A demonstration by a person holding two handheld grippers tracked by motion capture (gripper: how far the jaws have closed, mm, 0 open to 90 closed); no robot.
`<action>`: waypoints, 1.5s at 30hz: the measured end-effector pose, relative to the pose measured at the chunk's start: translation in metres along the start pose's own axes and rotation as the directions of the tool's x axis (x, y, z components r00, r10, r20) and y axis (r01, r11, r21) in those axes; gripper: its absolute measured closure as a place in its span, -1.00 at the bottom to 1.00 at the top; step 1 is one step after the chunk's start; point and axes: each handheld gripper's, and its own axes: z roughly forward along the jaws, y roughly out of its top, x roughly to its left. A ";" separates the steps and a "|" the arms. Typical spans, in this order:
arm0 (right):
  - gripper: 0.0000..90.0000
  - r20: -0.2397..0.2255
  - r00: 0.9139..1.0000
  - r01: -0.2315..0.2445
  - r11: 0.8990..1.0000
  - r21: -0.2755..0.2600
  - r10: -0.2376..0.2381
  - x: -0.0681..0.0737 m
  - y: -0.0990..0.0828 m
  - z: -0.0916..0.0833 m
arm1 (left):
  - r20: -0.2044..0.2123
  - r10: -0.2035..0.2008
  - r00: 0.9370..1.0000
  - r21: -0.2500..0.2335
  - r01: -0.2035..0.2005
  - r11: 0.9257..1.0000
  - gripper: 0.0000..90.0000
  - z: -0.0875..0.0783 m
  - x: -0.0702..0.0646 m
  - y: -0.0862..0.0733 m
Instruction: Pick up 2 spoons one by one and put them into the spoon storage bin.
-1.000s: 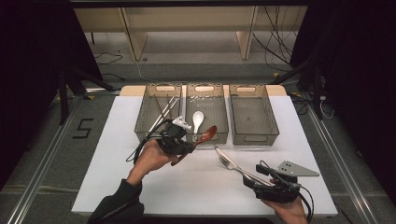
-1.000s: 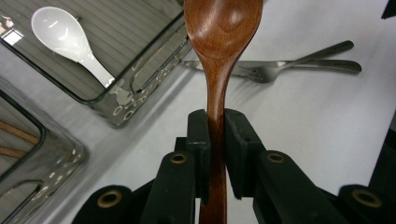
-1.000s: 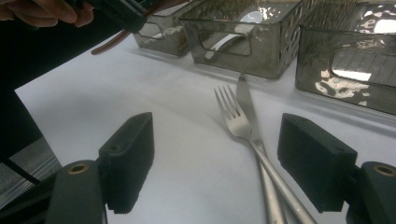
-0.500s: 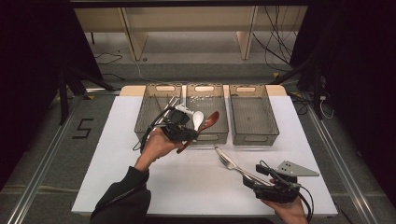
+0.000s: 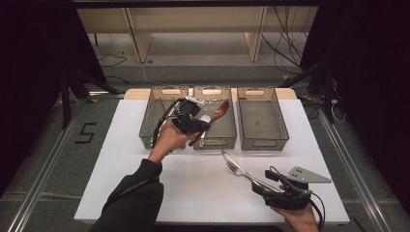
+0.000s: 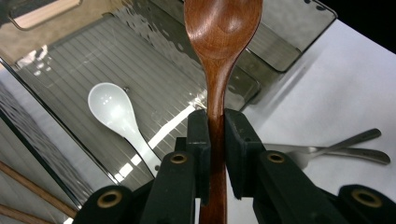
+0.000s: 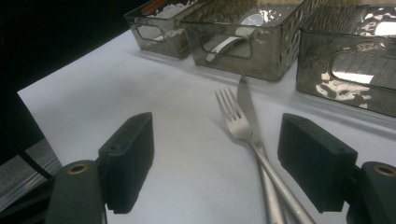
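My left gripper (image 5: 193, 123) is shut on the handle of a brown wooden spoon (image 5: 220, 112), held above the middle grey bin (image 5: 215, 143). In the left gripper view the pads pinch the wooden spoon (image 6: 219, 32) at its neck, bowl pointing away over the bin floor, where a white ceramic spoon (image 6: 114, 109) lies. My right gripper (image 5: 270, 189) rests near the table's front right, open. A metal fork (image 7: 233, 120) and a knife (image 7: 245, 103) lie side by side on the white table, their handles running back between my right gripper's (image 7: 219, 156) wide-apart pads, untouched.
Three grey bins stand in a row at the back. The left bin (image 5: 149, 126) holds chopsticks (image 6: 28, 189); the right bin (image 5: 263, 144) looks bare inside. The fork and knife (image 6: 336, 150) also show on the table beyond the middle bin in the left gripper view.
My left hand has carried the wooden spoon away from me and a little up, from the table in front of the bins to above the middle bin. The right gripper has stayed put.
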 end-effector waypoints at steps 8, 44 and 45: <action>-0.38 -0.001 1.000 0.003 1.000 0.000 -0.003 0.000 0.000 0.000 | -0.025 -0.025 0.999 -0.005 0.025 1.000 0.79 0.012 0.008 0.008; -0.38 -0.007 1.000 0.002 1.000 0.003 -0.002 -0.001 -0.001 0.000 | -0.087 -0.118 0.989 -0.026 0.116 0.993 0.79 0.050 0.033 0.023; -0.38 -0.007 1.000 0.002 1.000 0.003 -0.002 -0.001 -0.001 0.000 | -0.090 -0.112 0.990 -0.019 0.110 0.994 0.79 0.051 0.033 0.023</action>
